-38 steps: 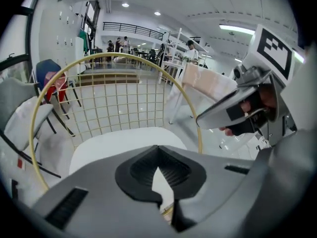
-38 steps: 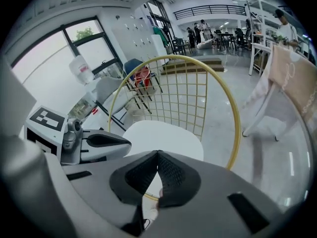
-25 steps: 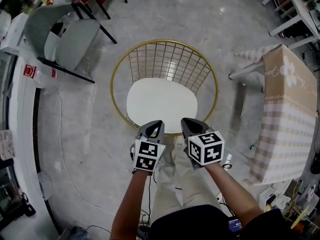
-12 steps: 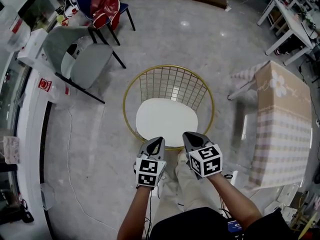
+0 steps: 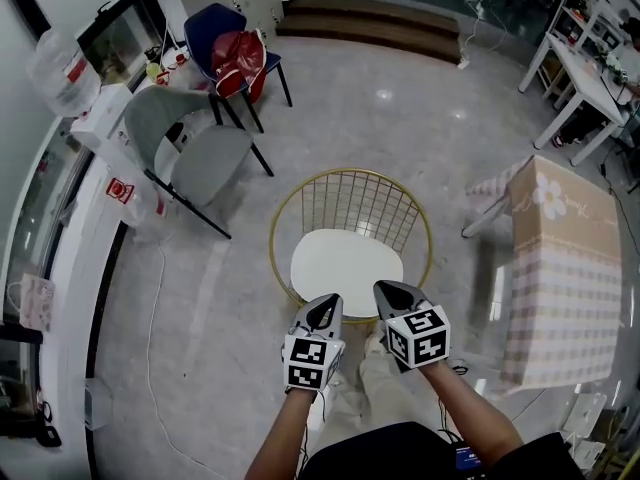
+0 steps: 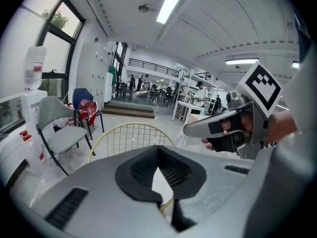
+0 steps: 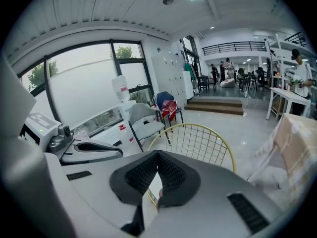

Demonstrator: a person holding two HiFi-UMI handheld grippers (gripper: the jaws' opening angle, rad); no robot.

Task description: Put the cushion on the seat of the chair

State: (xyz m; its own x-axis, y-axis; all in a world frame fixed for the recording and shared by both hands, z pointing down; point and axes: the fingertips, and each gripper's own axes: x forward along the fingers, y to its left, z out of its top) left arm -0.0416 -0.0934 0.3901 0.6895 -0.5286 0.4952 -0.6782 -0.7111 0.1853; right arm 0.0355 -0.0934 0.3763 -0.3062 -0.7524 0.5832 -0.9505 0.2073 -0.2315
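Nearest the body, left gripper (image 5: 328,304): is being held empty with its jaws pressed together, just before the front edge of the seat, apparently because nothing is being left for it to grasp.
Right gripper (image 5: 386,290): is being carried just beside it, likewise clenched on nothing and pointed down toward the same front edge.
Cushion (image 5: 345,268): is being borne flat by the seat and is covering it almost to every edge; the placing is being judged as done.
Wire chair (image 5: 360,203): is being seen upright on the floor (image 5: 400,98), its open front turned to the person, so the seat is being offered within easy reach.
Grey chair (image 5: 195,153): is being left well apart toward the left edge of the floor, out of the working space.
Table (image 5: 560,278): is being covered by a checked cloth at the right edge of the floor.
Blue chair (image 5: 215,23): is being used near the far left corner to carry a red bag (image 5: 238,53).
Count: two grippers, one cushion, three chairs, one bag and one covered table are being tallied.
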